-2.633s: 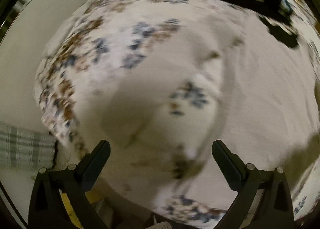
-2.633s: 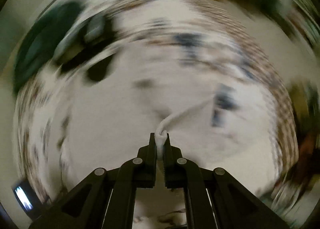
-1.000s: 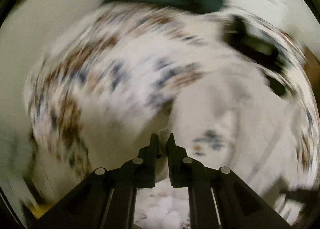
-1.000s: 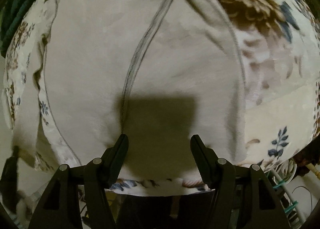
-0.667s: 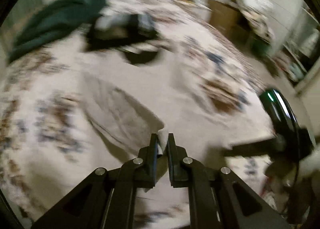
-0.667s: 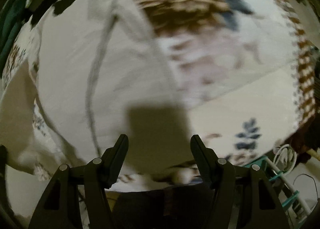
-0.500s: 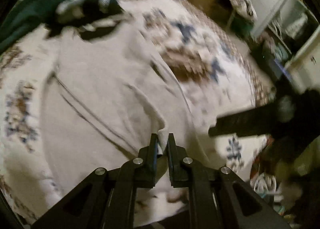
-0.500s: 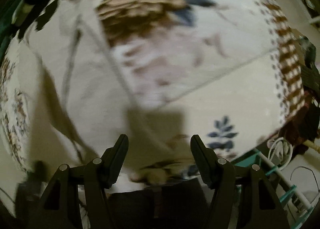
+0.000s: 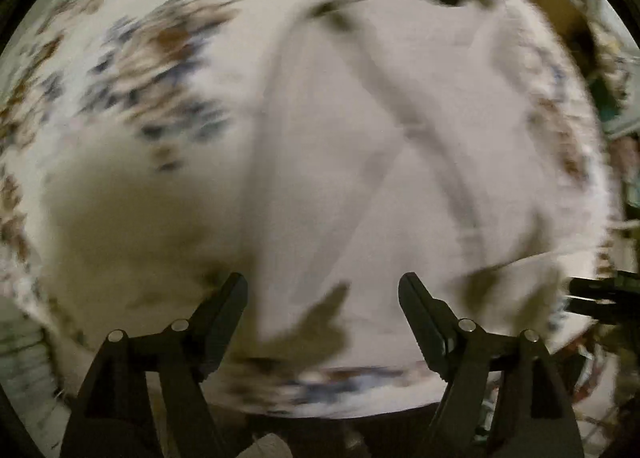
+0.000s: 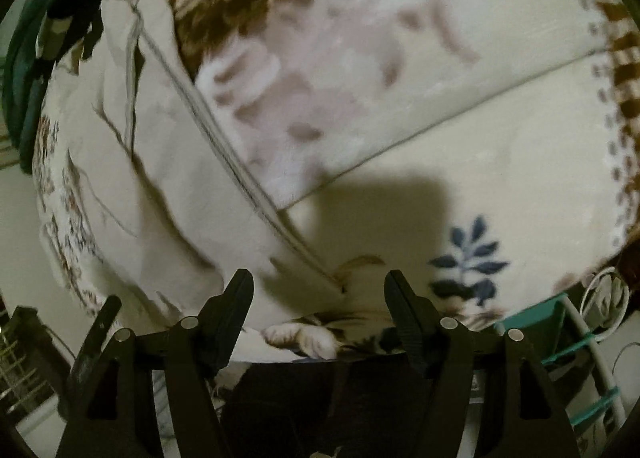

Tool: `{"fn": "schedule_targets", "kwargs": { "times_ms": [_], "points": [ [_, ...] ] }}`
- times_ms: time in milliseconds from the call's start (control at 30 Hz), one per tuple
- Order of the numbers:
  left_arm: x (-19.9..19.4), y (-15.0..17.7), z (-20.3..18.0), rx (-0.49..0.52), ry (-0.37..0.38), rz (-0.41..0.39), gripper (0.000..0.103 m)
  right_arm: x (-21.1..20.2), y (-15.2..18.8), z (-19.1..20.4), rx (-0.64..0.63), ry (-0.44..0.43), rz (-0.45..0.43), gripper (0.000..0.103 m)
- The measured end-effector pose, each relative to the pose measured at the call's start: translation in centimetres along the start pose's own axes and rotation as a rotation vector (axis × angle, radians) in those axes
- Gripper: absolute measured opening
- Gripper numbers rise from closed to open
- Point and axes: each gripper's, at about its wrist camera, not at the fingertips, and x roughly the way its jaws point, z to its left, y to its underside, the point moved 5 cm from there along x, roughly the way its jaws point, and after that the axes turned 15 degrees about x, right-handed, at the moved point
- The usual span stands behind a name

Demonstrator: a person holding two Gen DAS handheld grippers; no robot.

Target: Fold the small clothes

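Note:
A pale beige garment (image 9: 380,162) lies spread on a floral blanket (image 9: 152,46); the left wrist view is motion-blurred. My left gripper (image 9: 322,298) is open and empty just above the garment's near part. In the right wrist view the same garment (image 10: 160,162) lies at the left, its stitched hem running diagonally down to the near edge. My right gripper (image 10: 318,292) is open and empty above the garment's near corner and the blanket (image 10: 480,146).
Dark green and black clothes (image 10: 48,26) lie at the far left end of the bed. A teal rack with cables (image 10: 576,342) stands past the bed's near right edge. The other gripper's dark body (image 9: 604,300) shows at the right of the left wrist view.
My left gripper was shut on a fold of the garment and carried it across; it has now opened and let go. The right gripper stayed open and drifted right along the bed edge.

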Motion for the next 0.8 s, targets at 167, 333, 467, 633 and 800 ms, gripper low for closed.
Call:
{"fn": "schedule_targets", "kwargs": {
  "times_ms": [167, 333, 467, 633, 800],
  "points": [
    [1.8, 3.3, 3.4, -0.094, 0.019, 0.055, 0.076, 2.1, 0.0, -0.3, -0.001, -0.034, 0.058, 0.070],
    [4.8, 5.3, 2.7, -0.122, 0.096, 0.115, 0.075, 4.0, 0.3, -1.1, 0.012, -0.083, 0.101, 0.070],
    [5.4, 5.8, 1.0, -0.083, 0.086, 0.103, 0.041, 4.5, 0.7, -1.6, -0.002, -0.078, 0.117, 0.050],
    [3.0, 5.9, -0.2, -0.081, 0.096, 0.062, 0.003, 3.4, 1.4, -1.1, -0.014, -0.075, 0.119, 0.004],
    [-0.2, 6.5, -0.3, -0.142, 0.158, 0.049, 0.003, 0.9, 1.8, -0.4, -0.028, -0.099, 0.112, 0.003]
  ]
}}
